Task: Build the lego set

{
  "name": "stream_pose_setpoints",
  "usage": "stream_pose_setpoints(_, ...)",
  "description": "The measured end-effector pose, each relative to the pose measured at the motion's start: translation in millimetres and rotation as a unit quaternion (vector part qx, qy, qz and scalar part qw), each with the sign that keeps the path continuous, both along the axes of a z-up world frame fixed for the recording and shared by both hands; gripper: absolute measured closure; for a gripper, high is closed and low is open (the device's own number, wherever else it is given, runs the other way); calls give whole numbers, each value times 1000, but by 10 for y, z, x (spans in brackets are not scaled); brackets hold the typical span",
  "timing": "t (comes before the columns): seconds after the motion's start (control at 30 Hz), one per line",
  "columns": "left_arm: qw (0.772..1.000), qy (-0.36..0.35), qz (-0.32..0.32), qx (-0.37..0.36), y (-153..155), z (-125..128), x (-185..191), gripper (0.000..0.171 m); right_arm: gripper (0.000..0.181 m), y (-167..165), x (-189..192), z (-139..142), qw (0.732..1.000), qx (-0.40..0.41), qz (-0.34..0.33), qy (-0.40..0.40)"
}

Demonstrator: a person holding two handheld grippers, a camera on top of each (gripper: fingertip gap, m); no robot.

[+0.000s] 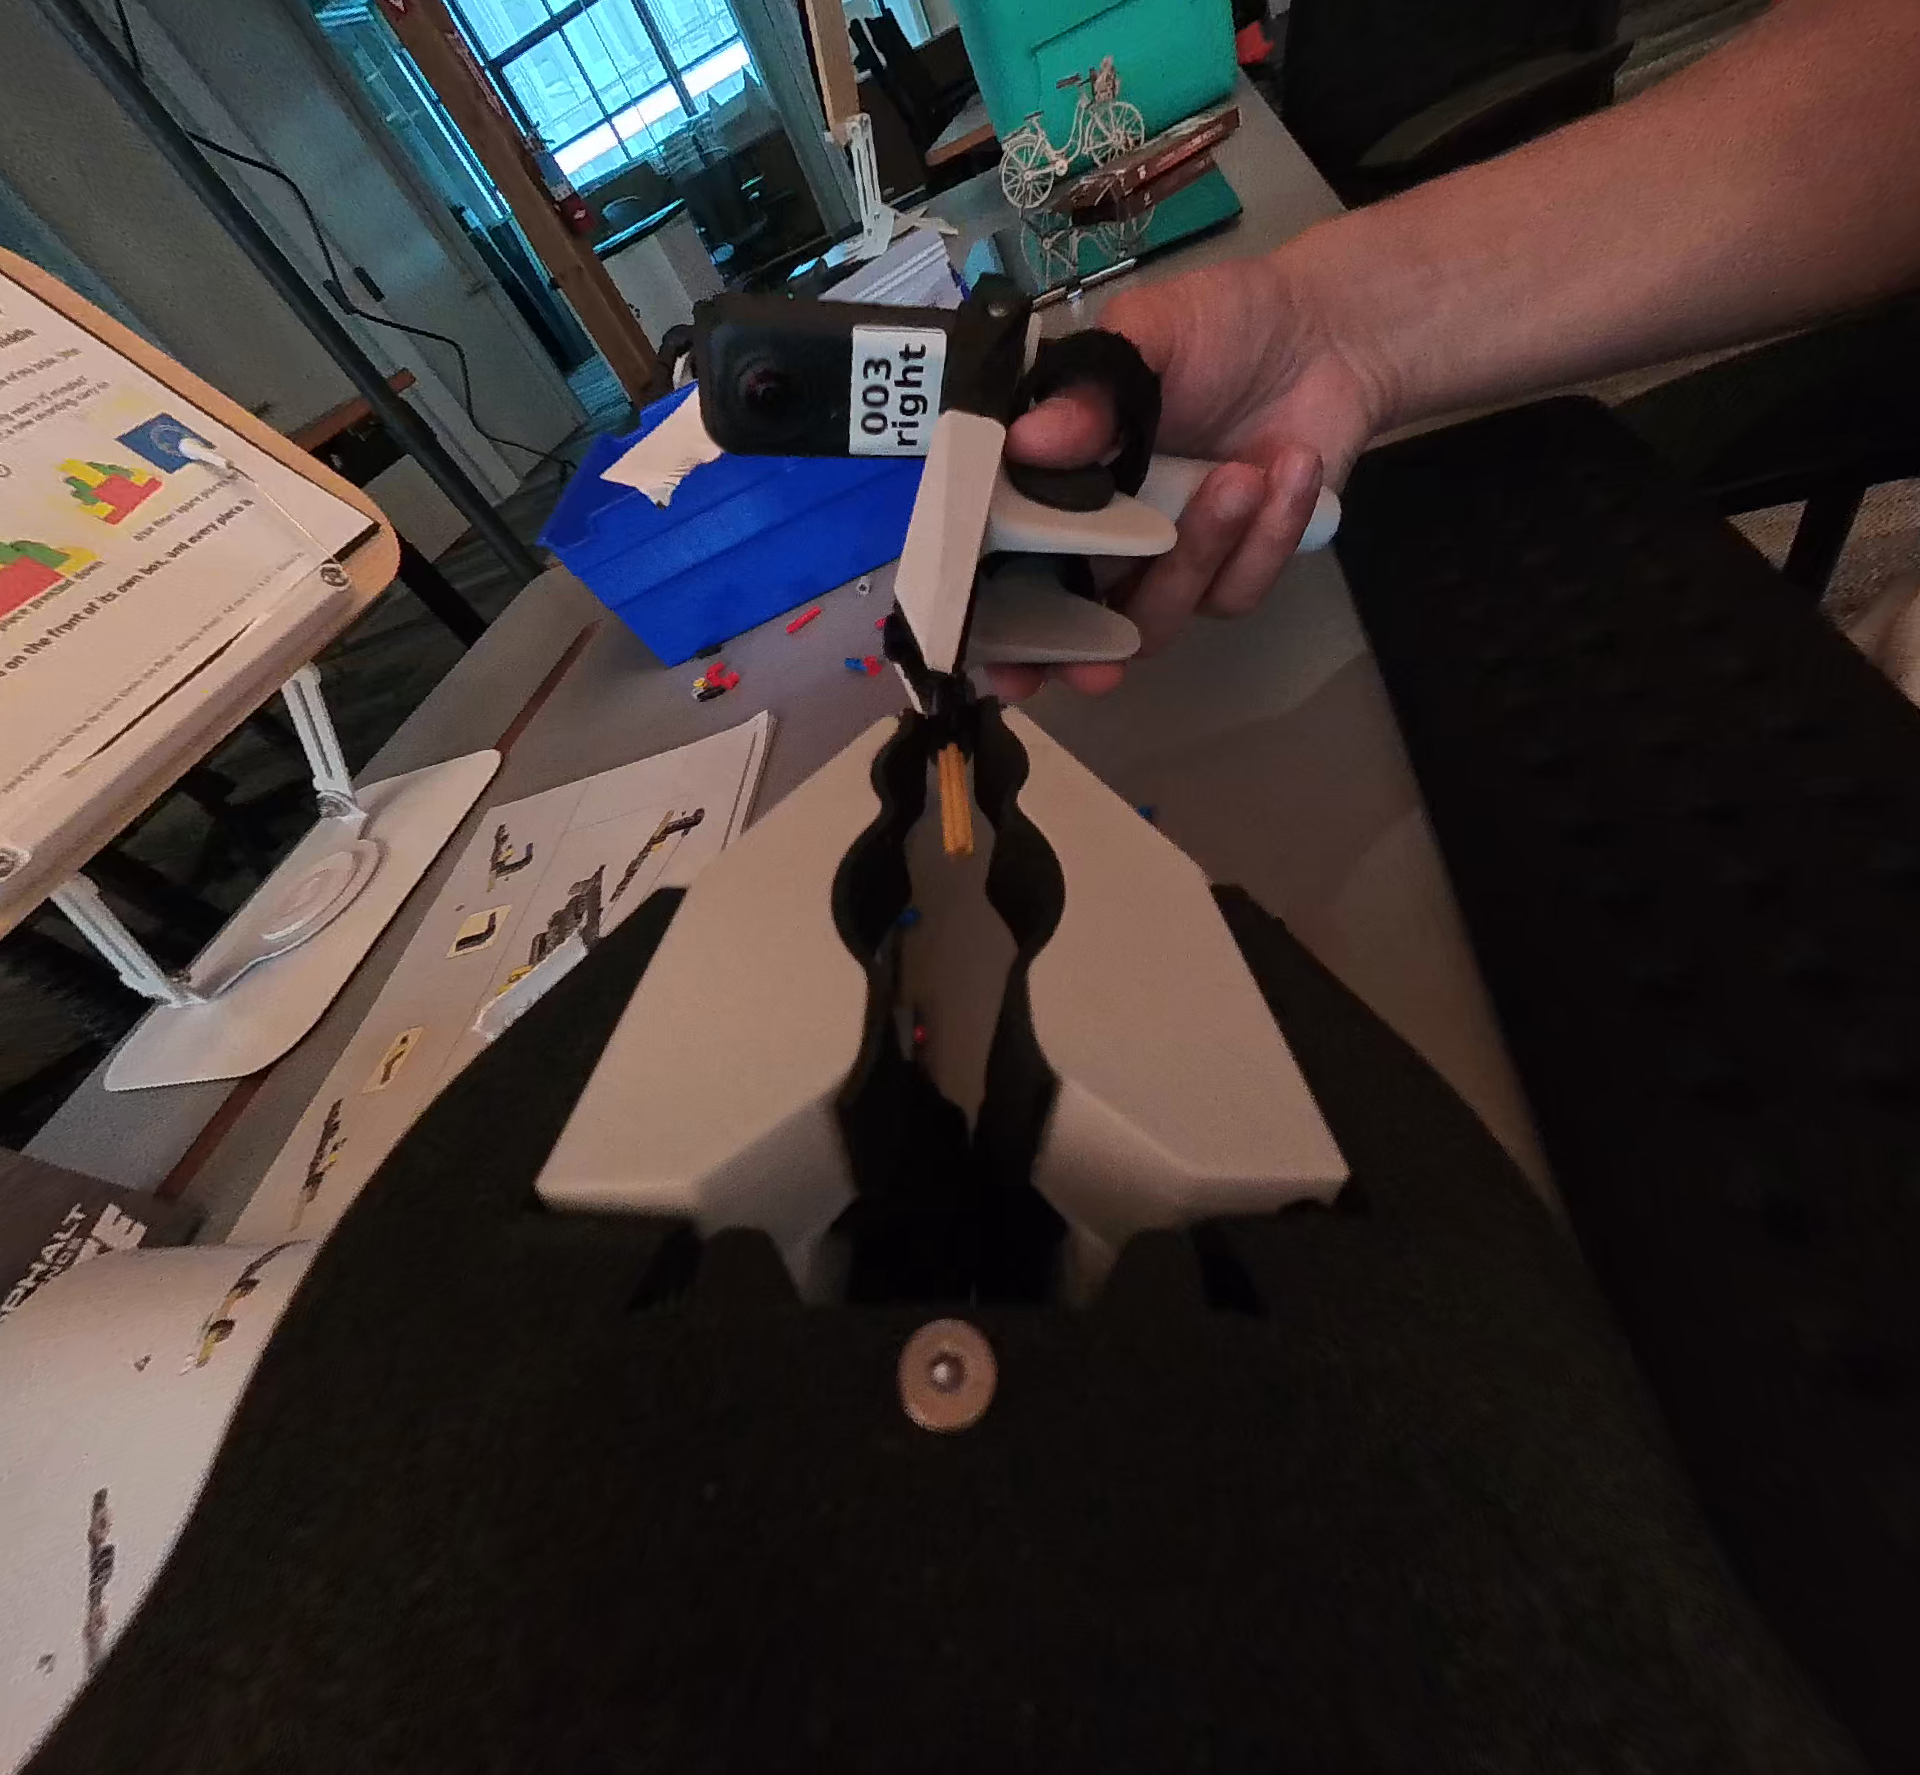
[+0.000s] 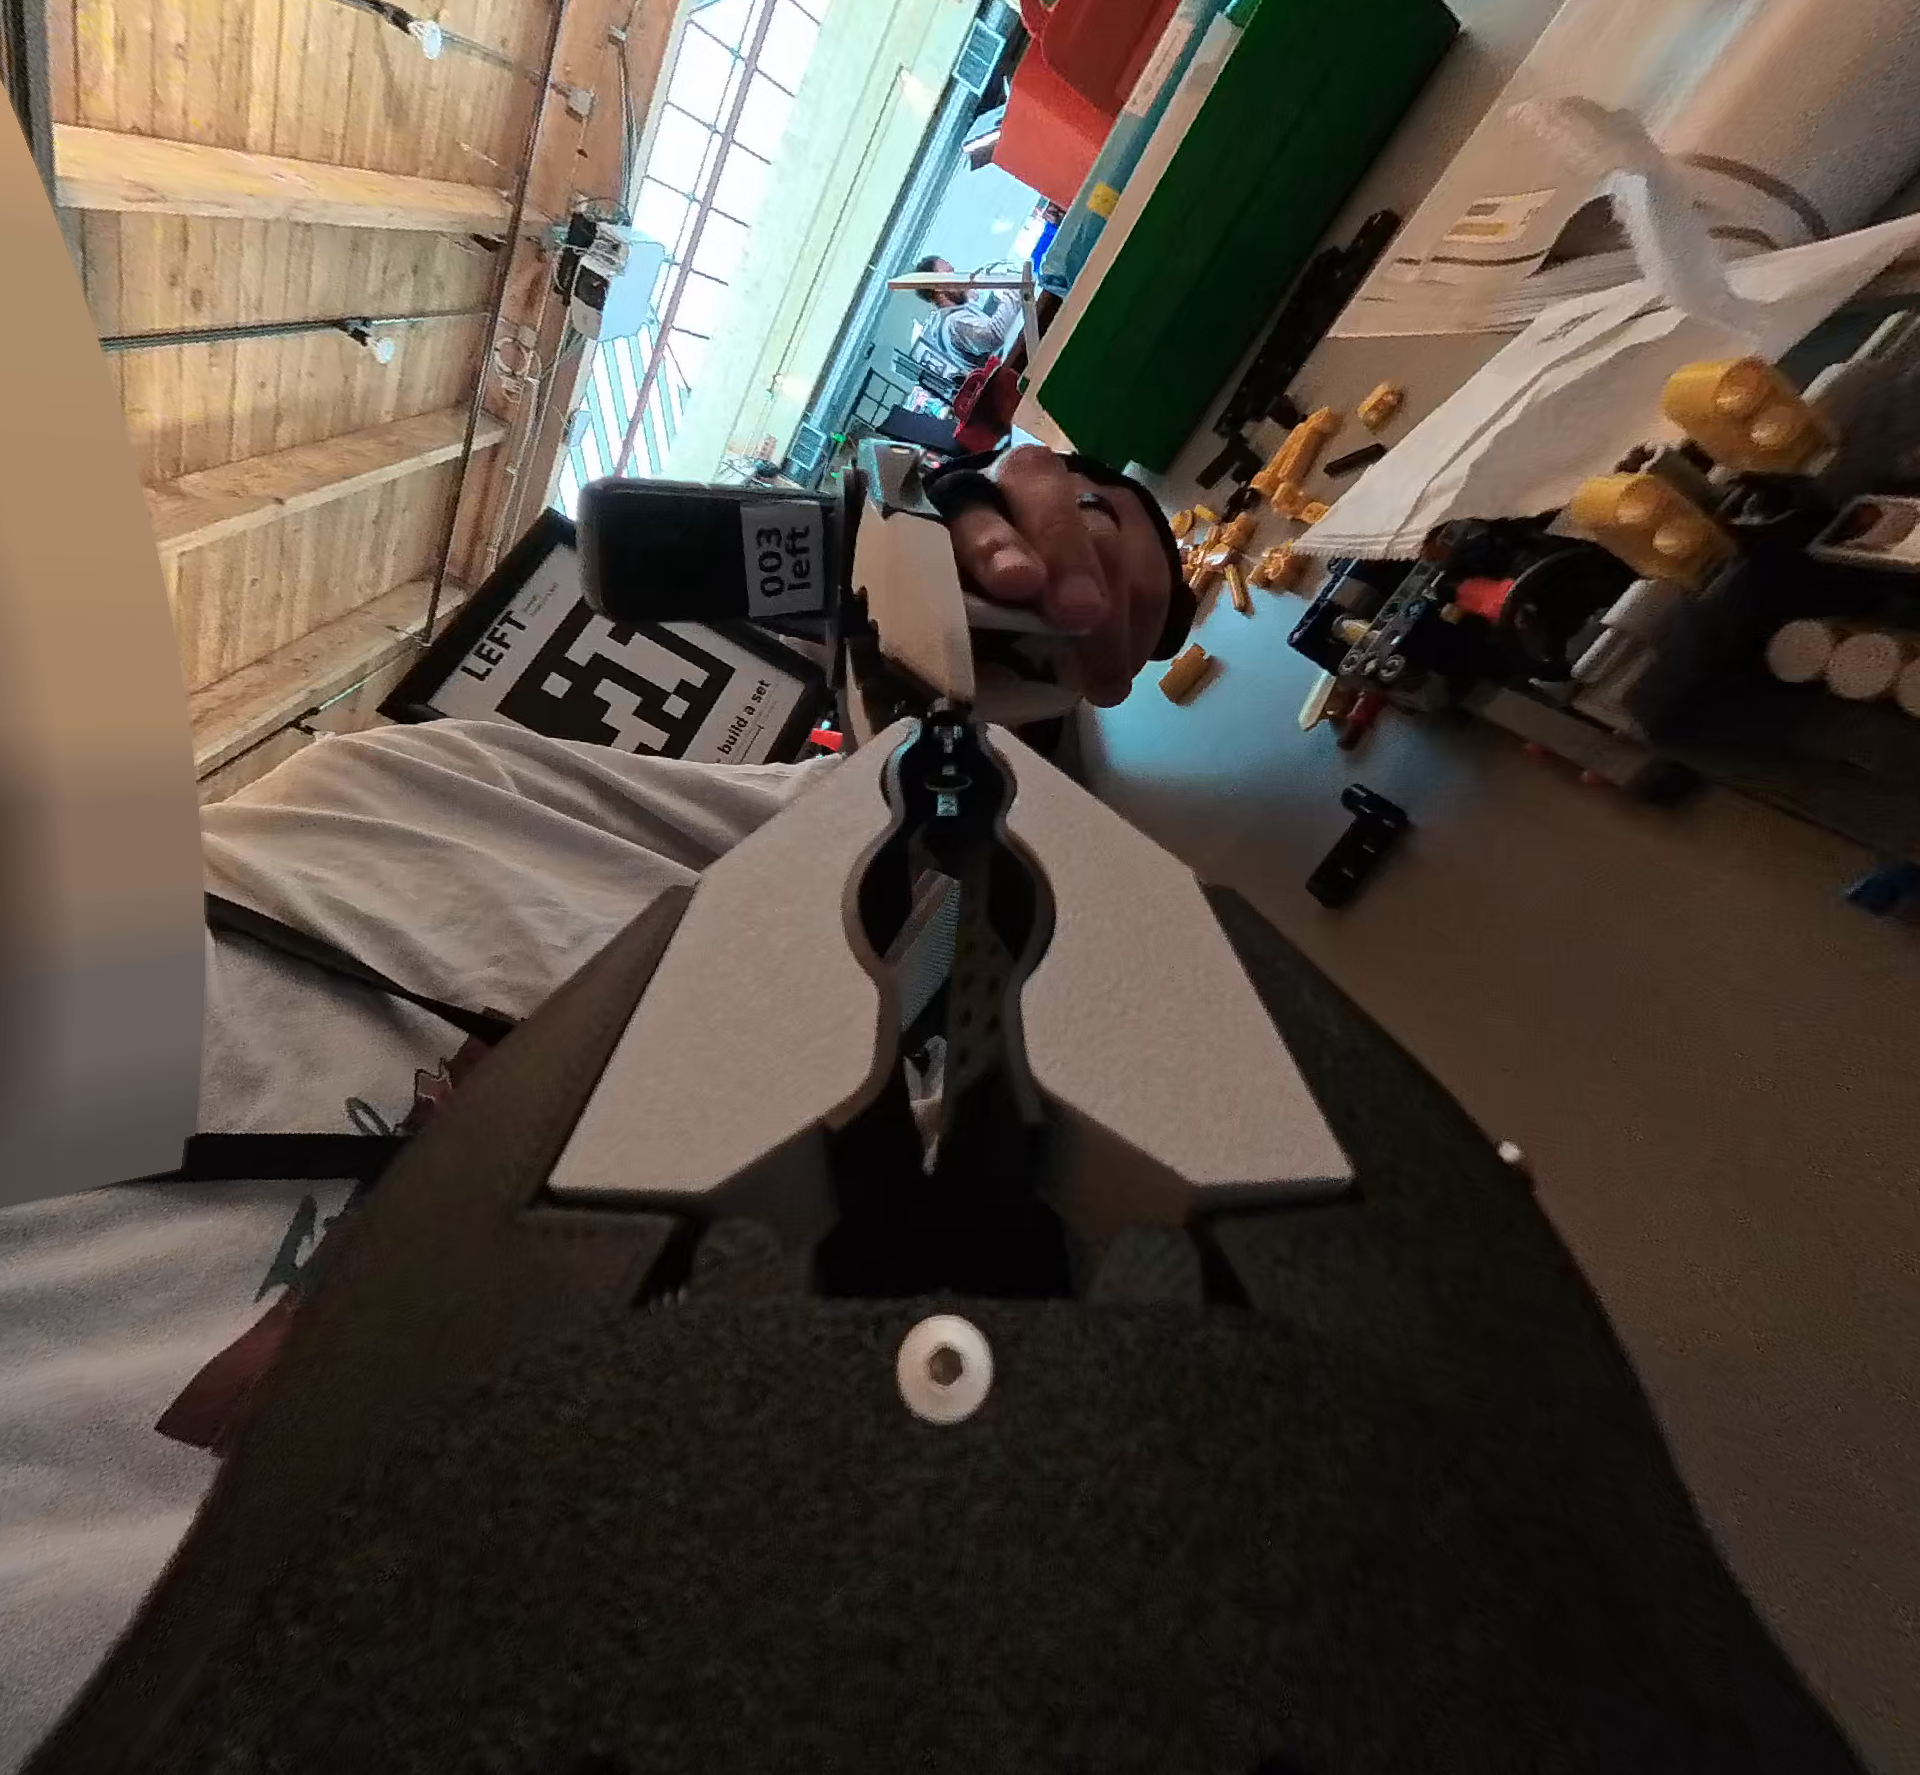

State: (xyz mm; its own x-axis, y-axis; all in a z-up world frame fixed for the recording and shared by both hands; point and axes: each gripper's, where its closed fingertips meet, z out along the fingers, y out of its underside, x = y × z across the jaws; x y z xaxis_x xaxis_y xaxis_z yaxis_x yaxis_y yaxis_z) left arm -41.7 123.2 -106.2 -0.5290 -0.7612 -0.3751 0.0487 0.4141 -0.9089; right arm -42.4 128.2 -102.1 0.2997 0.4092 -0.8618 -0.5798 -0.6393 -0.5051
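Observation:
In the left wrist view my left gripper (image 1: 943, 733) is shut on a thin yellow lego axle (image 1: 956, 811) that lies lengthwise between its black pads. My right gripper (image 1: 928, 671), held by a hand (image 1: 1226, 437), meets it tip to tip above the grey table (image 1: 1195, 759). In the right wrist view my right gripper (image 2: 945, 749) is shut on a small black lego piece (image 2: 945, 780). The left gripper (image 2: 935, 697) faces it there, tips touching. The joint between the two pieces is hidden by the pads.
A blue bin (image 1: 727, 530), an open instruction booklet (image 1: 582, 852), a tilted document stand (image 1: 156, 530) and loose small pieces (image 1: 800, 624) lie on the table. A green bin (image 2: 1247, 198), yellow pieces (image 2: 1278, 478), a part-built model (image 2: 1662, 582) and a black beam (image 2: 1356, 842) are there too. The grippers are tip to tip, or close to it.

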Motion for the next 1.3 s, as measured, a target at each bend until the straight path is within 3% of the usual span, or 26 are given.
stream_pose_setpoints(0.53, 998, -34, 28, 47, 43, 2, 34, 168, 176, 50, 68, -68, 999, -24, -3, 32)
stream_pose_setpoints(0.63, 997, -32, 36, 63, 55, -21, 48, 168, 176, 49, 83, -78, 1000, -10, -10, 5)
stream_pose_setpoints(0.7, 994, -44, 52, 89, 102, -35, 41, 167, 170, 20, 102, -146, 998, -1, -13, -56)
stream_pose_setpoints(0.77, 988, -50, 70, 131, 207, -98, 6, 167, 147, -63, 168, -431, 976, -3, -15, -218)
stream_pose_setpoints(0.83, 986, -41, 76, 144, 297, -191, -48, 167, 150, -290, 93, -731, 920, 26, 37, -388)
stream_pose_setpoints(0.9, 988, -25, 70, 135, 324, -245, -75, 167, 157, -474, -108, -865, 874, 81, 85, -471)
stream_pose_setpoints(1.03, 990, -6, 53, 127, 282, -309, -69, 168, 165, -492, -213, -1068, 796, 141, 94, -581)
stream_pose_setpoints(1.1, 989, 4, 47, 138, 266, -377, -78, 168, 164, -464, -221, -1120, 781, 148, 101, -598)
stream_pose_setpoints(1.3, 988, 24, 24, 149, 186, -465, -119, 168, 169, -445, -211, -1191, 791, 136, 123, -584)
